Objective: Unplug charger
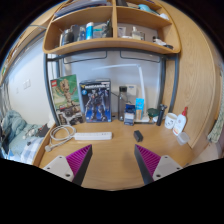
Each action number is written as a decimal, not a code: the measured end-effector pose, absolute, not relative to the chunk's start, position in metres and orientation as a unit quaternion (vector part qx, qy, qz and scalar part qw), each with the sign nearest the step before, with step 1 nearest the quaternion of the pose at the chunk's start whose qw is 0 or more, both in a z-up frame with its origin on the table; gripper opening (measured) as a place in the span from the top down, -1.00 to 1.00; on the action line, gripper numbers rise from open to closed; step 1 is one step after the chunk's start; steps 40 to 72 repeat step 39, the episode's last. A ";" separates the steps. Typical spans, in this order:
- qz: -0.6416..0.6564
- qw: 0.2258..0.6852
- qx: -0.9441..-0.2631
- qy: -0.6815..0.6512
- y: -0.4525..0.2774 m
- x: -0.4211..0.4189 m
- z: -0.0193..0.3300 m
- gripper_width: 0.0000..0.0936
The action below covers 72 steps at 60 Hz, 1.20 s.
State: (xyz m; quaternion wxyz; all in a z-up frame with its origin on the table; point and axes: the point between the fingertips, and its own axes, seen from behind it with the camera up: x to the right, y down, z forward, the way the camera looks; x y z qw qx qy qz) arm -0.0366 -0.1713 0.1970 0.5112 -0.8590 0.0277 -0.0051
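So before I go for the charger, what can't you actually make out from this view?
- Charger: in the gripper view, too small to single out; the white power strip shows no readable plug.
- Coiled cable: its ends are too small to trace.
- Wooden desk: near edge hidden behind the gripper.
- Upper shelf: items on it are too small to name.
- The jaws stand open, holding nothing.

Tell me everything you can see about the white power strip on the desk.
The white power strip is a long, flat bar, plastic by its look, lying on the wooden desk just in front of the blue robot box. A white cable lies coiled beside it. It sits beyond the open gripper; nothing is between the fingers.
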 end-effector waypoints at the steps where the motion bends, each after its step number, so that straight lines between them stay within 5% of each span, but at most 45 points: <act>1: -0.003 0.510 -0.860 0.027 -0.175 -0.040 0.196 -0.84; 72: -0.012 0.520 -0.853 0.030 -0.212 -0.045 0.201 -0.84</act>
